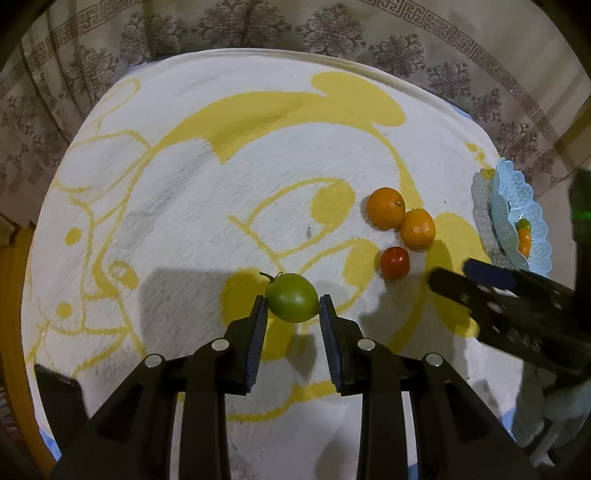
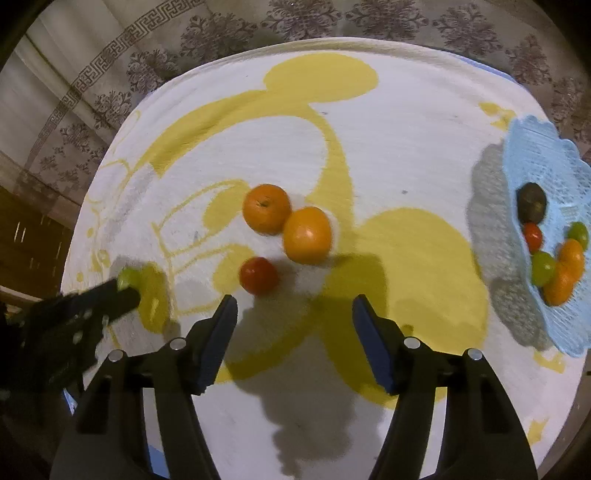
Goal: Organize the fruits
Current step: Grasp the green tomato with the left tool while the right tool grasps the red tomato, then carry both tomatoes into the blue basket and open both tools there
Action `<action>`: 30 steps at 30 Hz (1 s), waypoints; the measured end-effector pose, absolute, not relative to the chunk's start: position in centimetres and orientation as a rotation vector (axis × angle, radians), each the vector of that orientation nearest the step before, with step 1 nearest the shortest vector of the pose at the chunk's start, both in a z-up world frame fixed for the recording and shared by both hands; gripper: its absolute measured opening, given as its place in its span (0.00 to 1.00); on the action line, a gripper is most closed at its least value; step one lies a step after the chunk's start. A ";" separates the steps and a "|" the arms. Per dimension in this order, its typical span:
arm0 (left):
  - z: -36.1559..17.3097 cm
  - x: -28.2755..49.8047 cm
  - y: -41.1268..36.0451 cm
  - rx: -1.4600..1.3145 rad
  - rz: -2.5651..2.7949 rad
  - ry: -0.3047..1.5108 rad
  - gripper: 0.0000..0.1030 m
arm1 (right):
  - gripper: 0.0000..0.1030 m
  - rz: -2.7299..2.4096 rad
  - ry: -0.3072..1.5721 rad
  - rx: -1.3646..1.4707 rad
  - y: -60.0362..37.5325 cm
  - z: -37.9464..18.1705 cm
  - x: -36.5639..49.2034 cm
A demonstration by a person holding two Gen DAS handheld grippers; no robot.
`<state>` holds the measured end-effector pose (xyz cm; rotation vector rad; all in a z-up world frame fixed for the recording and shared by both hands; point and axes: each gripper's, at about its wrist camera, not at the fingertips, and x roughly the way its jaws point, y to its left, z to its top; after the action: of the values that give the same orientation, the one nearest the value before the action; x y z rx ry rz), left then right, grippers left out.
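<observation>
In the left wrist view my left gripper (image 1: 292,308) is shut on a green tomato (image 1: 291,297), held between its blue pads just above the cloth. Two oranges (image 1: 386,207) (image 1: 418,229) and a red tomato (image 1: 394,263) lie to its right. The light blue lace-edged plate (image 1: 532,206) holds several fruits at the right edge. In the right wrist view my right gripper (image 2: 293,308) is open and empty, just short of the red tomato (image 2: 258,276) and the oranges (image 2: 266,208) (image 2: 307,235). The plate (image 2: 543,155) is at the right. The left gripper with the green tomato (image 2: 127,278) shows at the left.
The table is covered by a white cloth with a yellow cartoon print (image 1: 221,184). A patterned curtain (image 1: 295,26) hangs behind the table. A dark flat object (image 1: 55,391) lies at the table's near left edge.
</observation>
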<state>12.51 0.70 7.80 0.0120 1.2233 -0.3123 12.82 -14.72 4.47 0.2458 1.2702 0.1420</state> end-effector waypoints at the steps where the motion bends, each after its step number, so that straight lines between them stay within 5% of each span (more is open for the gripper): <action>1: 7.8 12.5 0.7 0.012 -0.311 1.223 0.29 | 0.64 0.146 1.273 0.247 -14.4 4.2 13.2; 13: 8.7 12.1 2.0 0.026 -0.292 1.213 0.29 | 0.47 0.116 1.307 0.265 -12.5 1.2 15.1; 17: 8.9 12.0 1.7 0.032 -0.297 1.208 0.29 | 0.28 0.156 1.311 0.254 -11.9 1.6 14.8; 30: 9.8 11.6 -1.1 0.045 -0.336 1.184 0.29 | 0.28 0.137 1.228 0.341 -16.8 6.3 11.0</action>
<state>11.63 -1.08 9.78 0.0448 1.1844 -0.3359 11.00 -16.77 6.35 0.3414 1.2278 0.1373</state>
